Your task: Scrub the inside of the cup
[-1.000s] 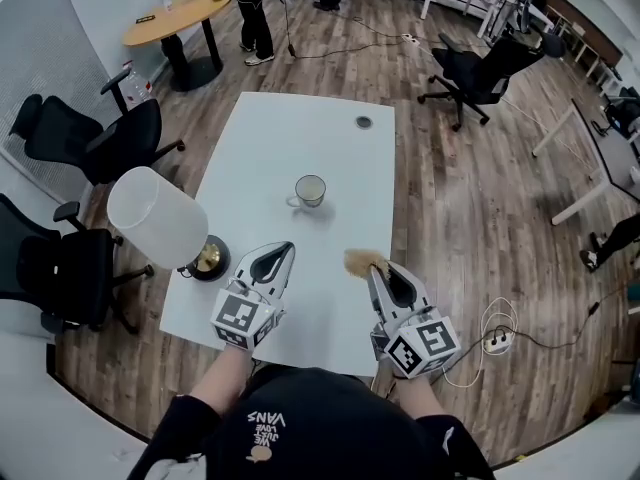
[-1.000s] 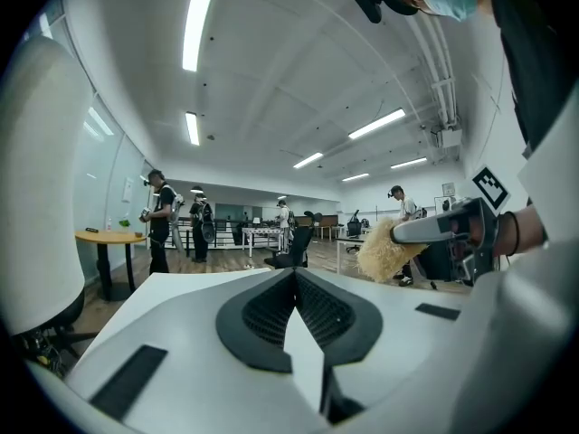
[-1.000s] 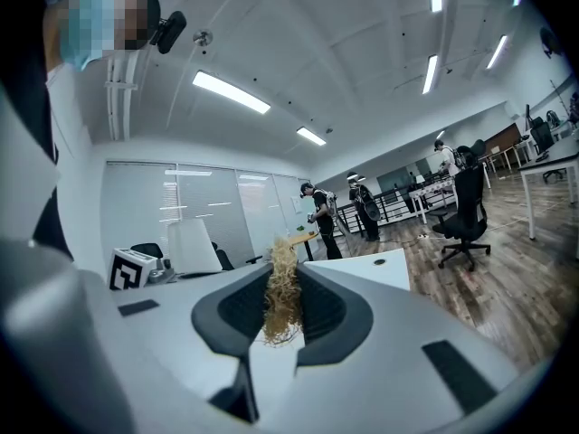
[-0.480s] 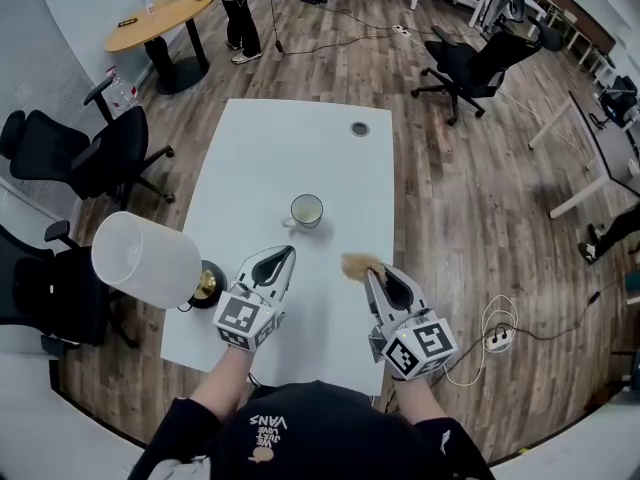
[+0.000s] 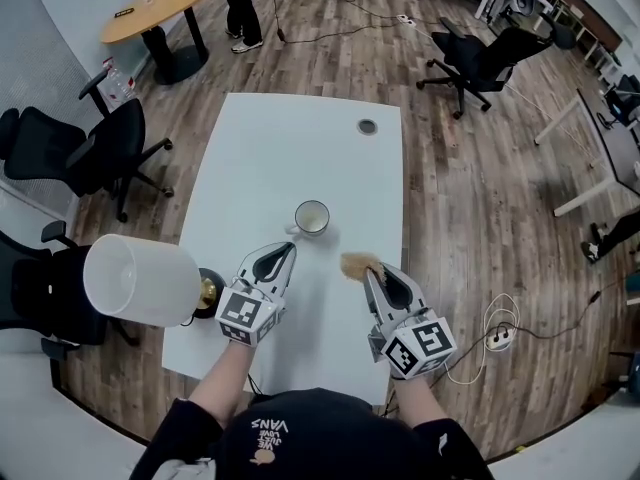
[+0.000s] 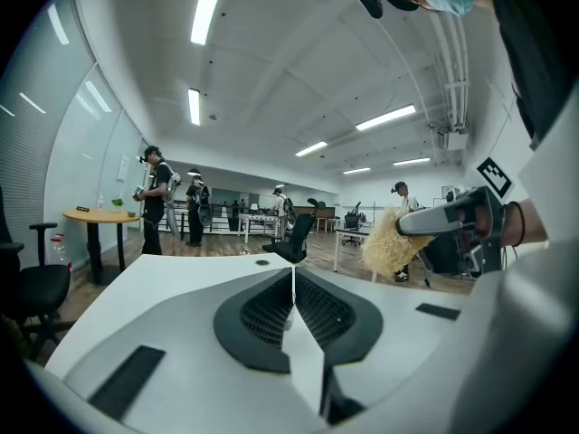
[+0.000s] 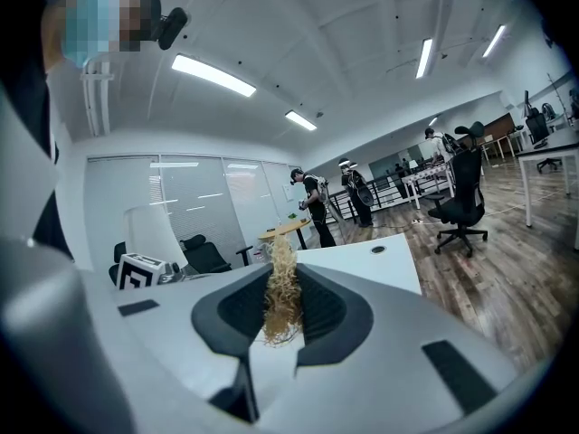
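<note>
- A white cup (image 5: 311, 217) stands upright near the middle of a white worktop (image 5: 260, 138), its handle turned to the person's left. It is ahead of both grippers and touches neither.
- The left gripper (image 5: 286, 248) hovers just short of the cup. Its fingers (image 6: 258, 319) are clenched flat against each other with nothing between them.
- The right gripper (image 5: 371, 271) has its fingers clamped on a tuft of straw-coloured scrubbing fibre (image 5: 358, 264), which sticks out past the tips towards the cup.
- Main risk: nothing steadies the cup. If the fibre is pushed in before the left fingers have spread and taken hold of the wall or handle, the cup will probably skid across the smooth worktop or tip over.
- Second risk: the fibre seems to be pinched at one end only. Dragged against the inner wall or snagged on the rim, it could work loose and be left inside the cup.
- Third risk: the tuft looks short. To reach the bottom, the hard fingertips may have to enter the mouth, where they could knock the rim.
- A table lamp (image 5: 140, 280) with a white shade stands at the worktop's left edge, near the left forearm. A wide swing to that side could strike it.
</note>
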`<action>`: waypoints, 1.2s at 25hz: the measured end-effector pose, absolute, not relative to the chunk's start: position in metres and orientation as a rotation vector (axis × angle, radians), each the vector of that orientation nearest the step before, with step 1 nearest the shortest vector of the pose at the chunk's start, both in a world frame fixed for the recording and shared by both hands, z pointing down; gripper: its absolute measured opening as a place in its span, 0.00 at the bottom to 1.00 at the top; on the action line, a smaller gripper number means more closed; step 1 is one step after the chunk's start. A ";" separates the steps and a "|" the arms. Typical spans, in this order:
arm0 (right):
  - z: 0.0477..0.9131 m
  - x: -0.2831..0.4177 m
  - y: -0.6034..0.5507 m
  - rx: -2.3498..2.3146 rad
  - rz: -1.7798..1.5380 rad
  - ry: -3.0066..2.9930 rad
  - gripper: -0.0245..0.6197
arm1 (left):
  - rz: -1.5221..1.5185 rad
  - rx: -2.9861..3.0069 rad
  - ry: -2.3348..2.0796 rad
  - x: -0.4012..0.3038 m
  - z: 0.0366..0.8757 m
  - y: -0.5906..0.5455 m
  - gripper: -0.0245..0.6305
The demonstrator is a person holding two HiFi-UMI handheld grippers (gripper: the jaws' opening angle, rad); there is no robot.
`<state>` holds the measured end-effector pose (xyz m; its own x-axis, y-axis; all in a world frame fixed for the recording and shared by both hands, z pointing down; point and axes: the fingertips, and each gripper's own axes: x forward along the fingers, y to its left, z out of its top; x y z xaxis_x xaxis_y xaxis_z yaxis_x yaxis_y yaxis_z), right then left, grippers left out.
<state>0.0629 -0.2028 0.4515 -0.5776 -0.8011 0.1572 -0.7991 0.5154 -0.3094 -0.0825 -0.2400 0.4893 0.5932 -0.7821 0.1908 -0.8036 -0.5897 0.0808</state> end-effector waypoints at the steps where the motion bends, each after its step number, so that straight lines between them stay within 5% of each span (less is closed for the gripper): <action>1: 0.454 0.063 -0.205 -1.445 -0.561 2.730 0.15 | 0.201 2.659 -1.328 -0.082 0.493 -0.244 0.06; 11: 0.470 0.064 -0.225 -1.471 -0.605 2.729 0.15 | 0.193 2.628 -1.299 -0.077 0.519 -0.269 0.08; 17: 0.478 0.060 -0.230 -1.488 -0.630 2.732 0.15 | 0.253 2.607 -1.261 -0.076 0.542 -0.286 0.50; 23: 0.489 0.064 -0.232 -1.499 -0.661 2.753 0.15 | 0.396 2.688 -1.212 -0.060 0.565 -0.308 0.63; 30: 0.501 0.058 -0.235 -1.512 -0.692 2.770 0.15 | 0.438 2.714 -1.128 -0.055 0.588 -0.332 0.67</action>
